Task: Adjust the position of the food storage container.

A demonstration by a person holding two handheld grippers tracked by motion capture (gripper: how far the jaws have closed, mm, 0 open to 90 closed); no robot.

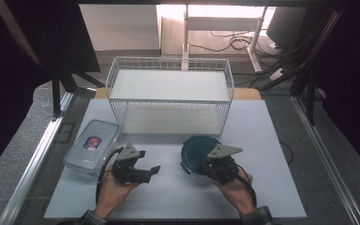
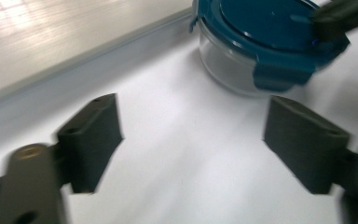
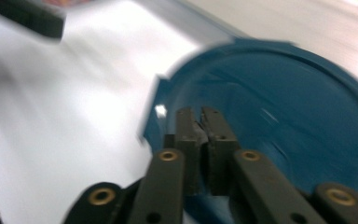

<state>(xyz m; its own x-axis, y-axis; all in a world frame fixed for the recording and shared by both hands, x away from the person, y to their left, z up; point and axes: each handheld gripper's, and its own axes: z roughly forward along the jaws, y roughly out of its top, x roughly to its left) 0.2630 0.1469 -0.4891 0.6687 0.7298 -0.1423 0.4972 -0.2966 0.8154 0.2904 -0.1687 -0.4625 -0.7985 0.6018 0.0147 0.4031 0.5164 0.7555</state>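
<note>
A white table top [image 1: 272, 187] lies under the tools, and beyond them a white wire rack [image 1: 168, 93] with two shelves stands at its far edge. Metal rails [image 1: 37, 154] run along both sides of the table, over grey speckled floor [image 1: 9, 159]. Dark panels [image 1: 23, 47] close off the left and right. Farther back, past the rack, bright light falls on a pale floor [image 1: 173, 33] where a white table frame [image 1: 225, 23] stands (cables [image 1: 229, 44] trail beneath it).
</note>
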